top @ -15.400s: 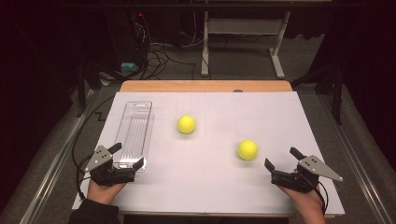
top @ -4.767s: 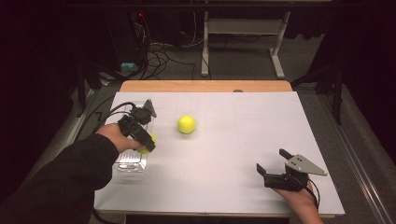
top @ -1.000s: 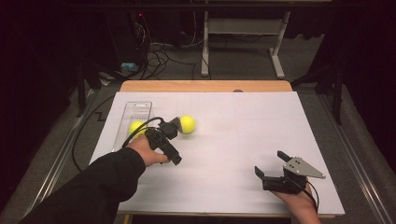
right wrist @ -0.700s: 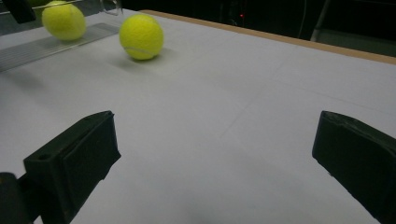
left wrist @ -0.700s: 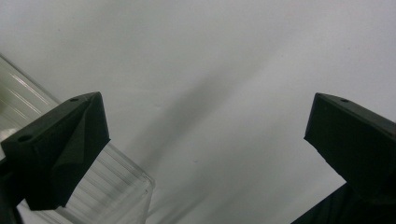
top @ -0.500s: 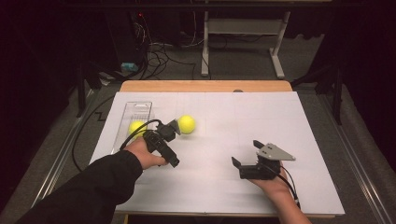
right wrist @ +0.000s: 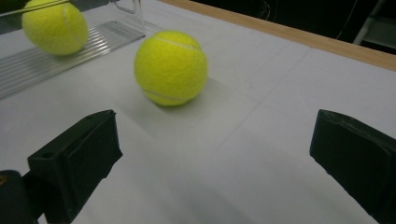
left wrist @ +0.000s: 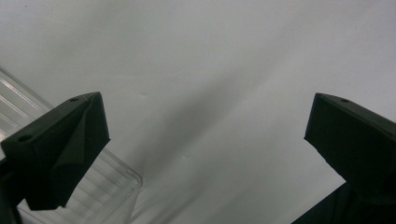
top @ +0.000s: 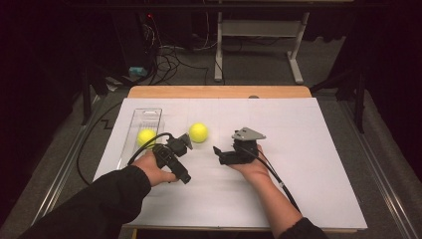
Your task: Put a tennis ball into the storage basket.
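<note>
A clear plastic tray (top: pixel 151 115) lies at the table's left, with one yellow tennis ball (top: pixel 146 137) inside it. A second tennis ball (top: pixel 198 132) rests on the white table surface (top: pixel 298 149) just right of the tray. My left gripper (top: pixel 169 149) hovers between the tray and this ball, open and holding nothing; its own view shows its jaws (left wrist: pixel 205 135) apart over the tray's corner (left wrist: pixel 116 186). My right gripper (top: pixel 222 153) sits open a short way right of the loose ball (right wrist: pixel 171 68), pointing at it, with the trayed ball (right wrist: pixel 54 27) beyond.
The wooden table edge (top: pixel 219 91) runs along the back. Cables and a desk frame (top: pixel 259 45) stand on the floor behind. Each gripper trails a black cable (top: pixel 278 181) toward the near side. The table's right half is bare white surface.
My right gripper has travelled from the near right corner up and left to beside the loose ball. The left gripper has barely moved. One ball went into the tray earlier.
</note>
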